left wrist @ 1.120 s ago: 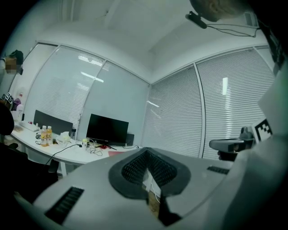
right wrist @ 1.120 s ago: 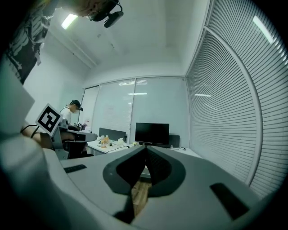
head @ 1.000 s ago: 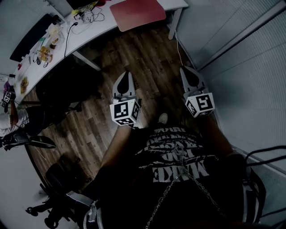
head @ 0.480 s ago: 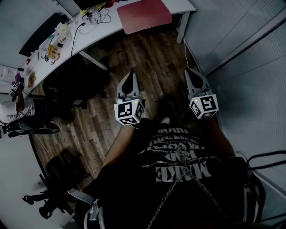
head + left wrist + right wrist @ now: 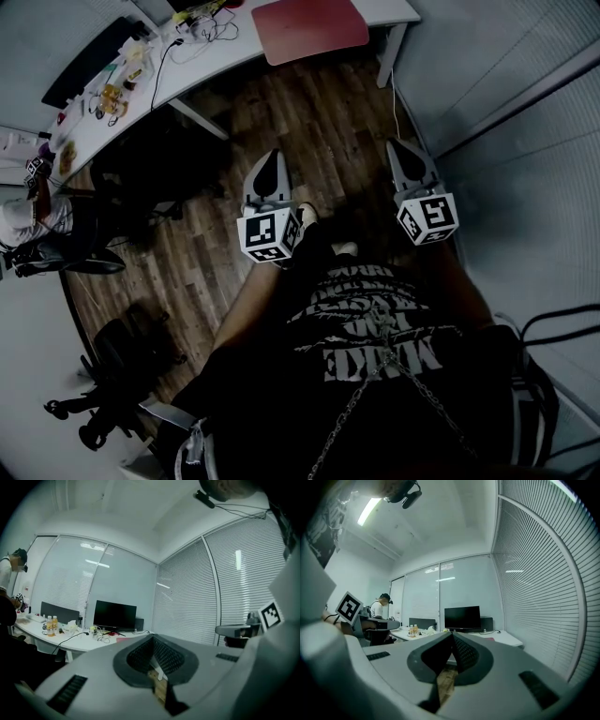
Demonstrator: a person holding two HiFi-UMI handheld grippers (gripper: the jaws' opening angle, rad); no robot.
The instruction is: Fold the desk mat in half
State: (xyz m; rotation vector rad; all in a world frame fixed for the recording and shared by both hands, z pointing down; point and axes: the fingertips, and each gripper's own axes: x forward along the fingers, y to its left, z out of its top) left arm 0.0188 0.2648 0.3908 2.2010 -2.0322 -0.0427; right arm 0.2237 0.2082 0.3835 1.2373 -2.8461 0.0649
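Note:
A red desk mat (image 5: 309, 26) lies flat at the right end of the white desk (image 5: 187, 70), far ahead of me; a pink strip of the mat (image 5: 123, 639) shows in the left gripper view. My left gripper (image 5: 269, 165) is held over the wooden floor, jaws shut and empty. My right gripper (image 5: 404, 153) hangs beside it to the right, also shut on nothing. Both point towards the desk and are well short of it. In each gripper view the left gripper (image 5: 151, 638) and right gripper (image 5: 451, 634) show jaws pressed together.
A monitor (image 5: 115, 616), cables (image 5: 202, 28), bottles (image 5: 50, 625) and clutter sit on the desk. A seated person (image 5: 28, 220) is at the left. Office chairs (image 5: 112, 394) stand at the lower left. Glass walls with blinds (image 5: 525, 141) run along the right.
The view has shifted a little: the desk and mat sit slightly further right and up in the head view. Both grippers stay shut and level in front of me.

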